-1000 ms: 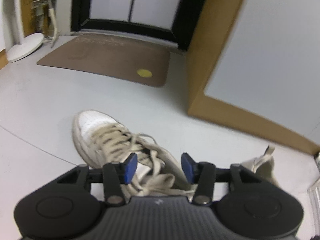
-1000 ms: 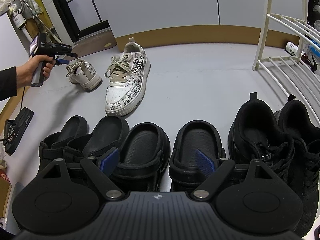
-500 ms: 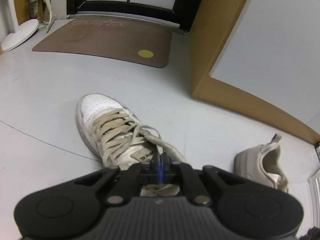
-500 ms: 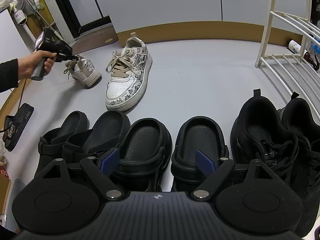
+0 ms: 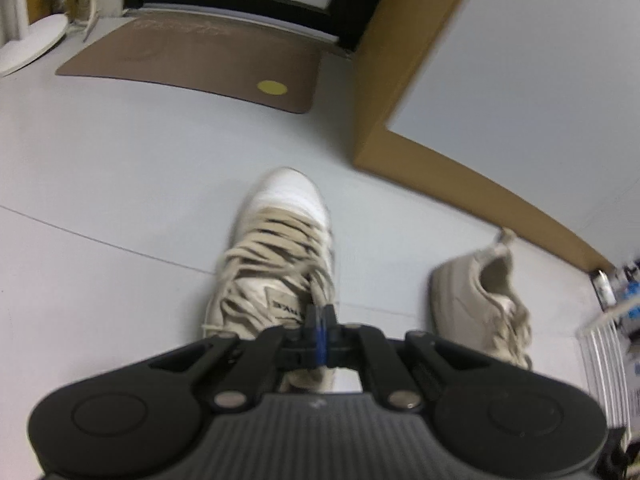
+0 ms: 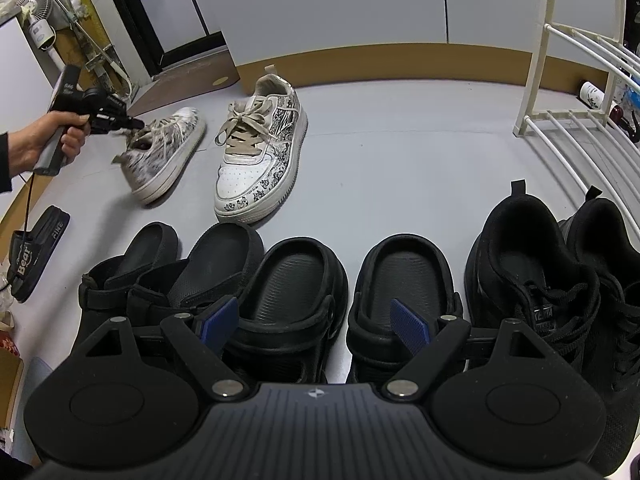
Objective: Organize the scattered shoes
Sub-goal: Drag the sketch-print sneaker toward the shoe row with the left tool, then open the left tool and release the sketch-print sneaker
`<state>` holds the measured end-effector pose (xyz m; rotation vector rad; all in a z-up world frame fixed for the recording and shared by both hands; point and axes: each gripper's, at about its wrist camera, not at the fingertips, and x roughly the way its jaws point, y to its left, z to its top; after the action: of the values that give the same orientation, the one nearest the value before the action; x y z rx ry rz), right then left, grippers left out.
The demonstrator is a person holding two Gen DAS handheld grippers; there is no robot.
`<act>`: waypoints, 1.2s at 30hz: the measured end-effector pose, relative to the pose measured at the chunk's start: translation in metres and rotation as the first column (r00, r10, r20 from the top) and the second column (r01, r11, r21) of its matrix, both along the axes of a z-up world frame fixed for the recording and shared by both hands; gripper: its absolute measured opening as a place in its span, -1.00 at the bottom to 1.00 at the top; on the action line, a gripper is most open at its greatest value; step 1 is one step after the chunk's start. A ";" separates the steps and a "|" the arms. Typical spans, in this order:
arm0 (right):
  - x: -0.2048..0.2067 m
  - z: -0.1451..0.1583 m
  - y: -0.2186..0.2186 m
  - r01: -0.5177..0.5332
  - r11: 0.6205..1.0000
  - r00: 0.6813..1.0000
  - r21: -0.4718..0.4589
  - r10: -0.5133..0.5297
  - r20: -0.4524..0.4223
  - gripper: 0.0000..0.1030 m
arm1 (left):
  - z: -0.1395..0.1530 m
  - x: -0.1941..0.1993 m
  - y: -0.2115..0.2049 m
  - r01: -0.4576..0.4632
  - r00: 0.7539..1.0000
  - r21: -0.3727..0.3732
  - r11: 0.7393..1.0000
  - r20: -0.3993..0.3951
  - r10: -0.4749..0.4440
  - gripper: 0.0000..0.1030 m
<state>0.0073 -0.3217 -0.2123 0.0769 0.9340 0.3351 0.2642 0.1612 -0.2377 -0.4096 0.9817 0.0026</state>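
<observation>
My left gripper (image 5: 319,330) is clamped on the patterned sneaker's (image 5: 276,264) tongue, at my 12 o'clock — heel raised for carrying. Right gripper (image 6: 316,322) spread, idle above the black clogs (image 6: 296,292) — lined up.

A home entryway: doormat (image 5: 192,68) by the door, shoe rack (image 6: 580,92) (white).

The grey floor (image 6: 400,140) carries black clogs (image 6: 296,280), black trainers (image 6: 532,264) and a patterned sneaker (image 6: 260,160) (upright).
</observation>
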 end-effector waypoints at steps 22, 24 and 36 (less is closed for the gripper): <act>0.008 0.042 0.049 -0.135 0.990 0.983 -0.047 0.140 0.121 0.68 | 0.015 -0.097 -0.006 -0.122 0.992 -0.104 0.987 0.014 0.124 -0.77; 0.017 0.051 0.064 -0.183 0.981 0.974 -0.070 0.190 0.123 0.68 | 0.020 -0.106 -0.007 -0.134 0.991 -0.084 0.987 0.006 0.134 -0.77; 0.047 0.086 0.166 -0.414 0.896 0.898 -0.161 0.431 0.085 0.68 | 0.033 -0.164 0.002 -0.227 0.970 -0.097 0.969 -0.116 0.216 -0.14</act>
<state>0.0546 -0.1559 -0.1264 -0.2792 0.8487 0.6705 0.1006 0.1635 -0.2046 -0.6243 1.0375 0.1749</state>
